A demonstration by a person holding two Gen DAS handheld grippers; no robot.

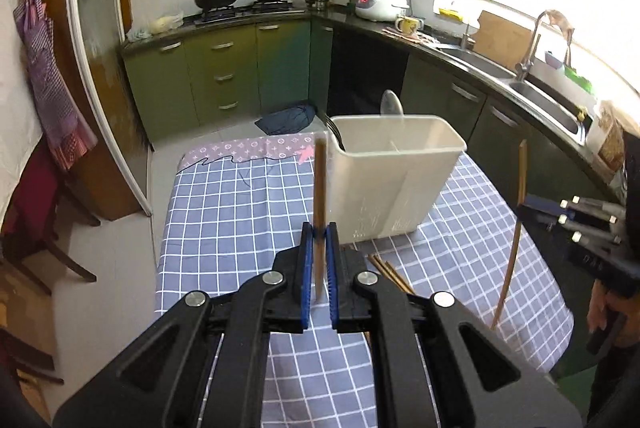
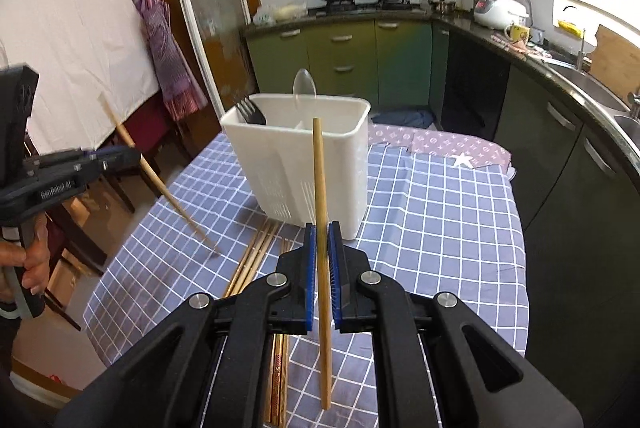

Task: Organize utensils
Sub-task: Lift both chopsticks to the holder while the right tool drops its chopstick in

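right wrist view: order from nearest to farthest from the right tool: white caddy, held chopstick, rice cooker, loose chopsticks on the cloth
1. Held chopstick, clamped in the right tool.
2. Loose chopsticks, on the cloth, just left.
3. White caddy, straight ahead; close to item 2.
4. Rice cooker, far counter, right.

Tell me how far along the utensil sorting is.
Partly done. A black fork and a clear spoon already stand in the white caddy. In hand: the left tongs and the right tongs each grip one wooden chopstick, both outside the caddy. Left: several chopsticks lying on the checked tablecloth.
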